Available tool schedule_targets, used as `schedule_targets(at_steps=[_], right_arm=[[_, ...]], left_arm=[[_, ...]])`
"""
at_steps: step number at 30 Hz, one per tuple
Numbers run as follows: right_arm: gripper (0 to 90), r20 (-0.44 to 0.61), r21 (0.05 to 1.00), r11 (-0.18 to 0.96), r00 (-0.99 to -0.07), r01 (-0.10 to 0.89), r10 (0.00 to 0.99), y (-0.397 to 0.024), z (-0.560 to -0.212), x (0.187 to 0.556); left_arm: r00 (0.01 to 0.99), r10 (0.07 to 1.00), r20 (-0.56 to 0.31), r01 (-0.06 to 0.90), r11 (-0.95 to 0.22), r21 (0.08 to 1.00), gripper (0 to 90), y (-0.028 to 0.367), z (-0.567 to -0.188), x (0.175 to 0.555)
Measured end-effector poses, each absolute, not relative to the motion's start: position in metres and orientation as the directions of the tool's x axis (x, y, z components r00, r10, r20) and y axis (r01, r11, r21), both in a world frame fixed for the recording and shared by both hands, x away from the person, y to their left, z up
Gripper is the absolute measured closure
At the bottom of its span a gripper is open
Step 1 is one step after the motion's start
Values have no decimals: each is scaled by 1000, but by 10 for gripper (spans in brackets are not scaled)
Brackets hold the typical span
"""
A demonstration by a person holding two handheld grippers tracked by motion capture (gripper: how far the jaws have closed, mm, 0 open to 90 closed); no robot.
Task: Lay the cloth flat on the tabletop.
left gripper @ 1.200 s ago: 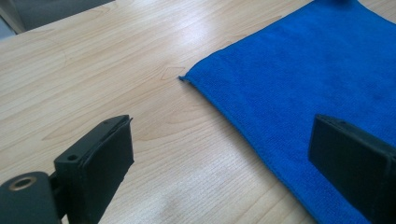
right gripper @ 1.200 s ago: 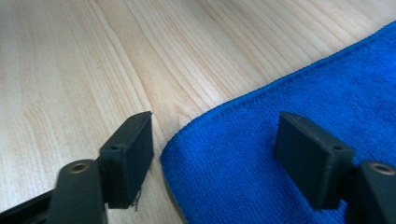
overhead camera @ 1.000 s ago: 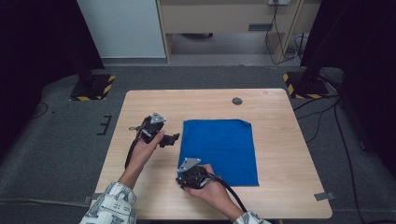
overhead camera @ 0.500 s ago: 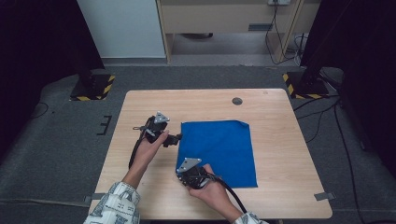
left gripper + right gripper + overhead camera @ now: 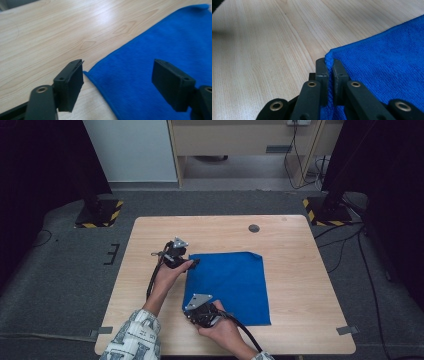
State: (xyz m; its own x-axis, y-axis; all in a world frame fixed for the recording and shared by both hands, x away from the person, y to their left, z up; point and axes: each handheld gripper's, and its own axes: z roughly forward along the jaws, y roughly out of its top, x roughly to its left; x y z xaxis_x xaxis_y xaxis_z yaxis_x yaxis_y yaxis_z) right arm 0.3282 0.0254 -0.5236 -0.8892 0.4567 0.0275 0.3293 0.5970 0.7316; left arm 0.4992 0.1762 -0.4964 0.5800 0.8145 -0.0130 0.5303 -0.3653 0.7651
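Right tool (image 5: 329, 75) clamped on blue cloth (image 5: 230, 282) near corner; left tool (image 5: 117, 82), jaws just closing, straddles far-left corner, unpinched.

This looks like a lab or test room, not a home. A small wooden counter (image 5: 300, 270) stands alone on grey carpet (image 5: 60, 285). Black stands with yellow-and-black striped feet (image 5: 97, 215) sit at its far corners. Cables (image 5: 345, 245) run over the floor. The dark sides are hard to see, maybe black curtains.
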Motion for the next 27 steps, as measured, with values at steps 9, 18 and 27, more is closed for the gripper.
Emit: schedule_targets(at_steps=[9,18,27], right_arm=[[857,36,733,595,-893,329,450,23,-525,324],[849,45,734,591,-892,335,449,22,-526,323],[855,48,734,588,-890,339,453,23,-525,323]], left_arm=[[528,848,36,581,-392,714,354,176,-517,519],[510,860,6,620,-373,691,461,181,-528,524],[562,824,-67,621,-368,692,842,175,-525,519]])
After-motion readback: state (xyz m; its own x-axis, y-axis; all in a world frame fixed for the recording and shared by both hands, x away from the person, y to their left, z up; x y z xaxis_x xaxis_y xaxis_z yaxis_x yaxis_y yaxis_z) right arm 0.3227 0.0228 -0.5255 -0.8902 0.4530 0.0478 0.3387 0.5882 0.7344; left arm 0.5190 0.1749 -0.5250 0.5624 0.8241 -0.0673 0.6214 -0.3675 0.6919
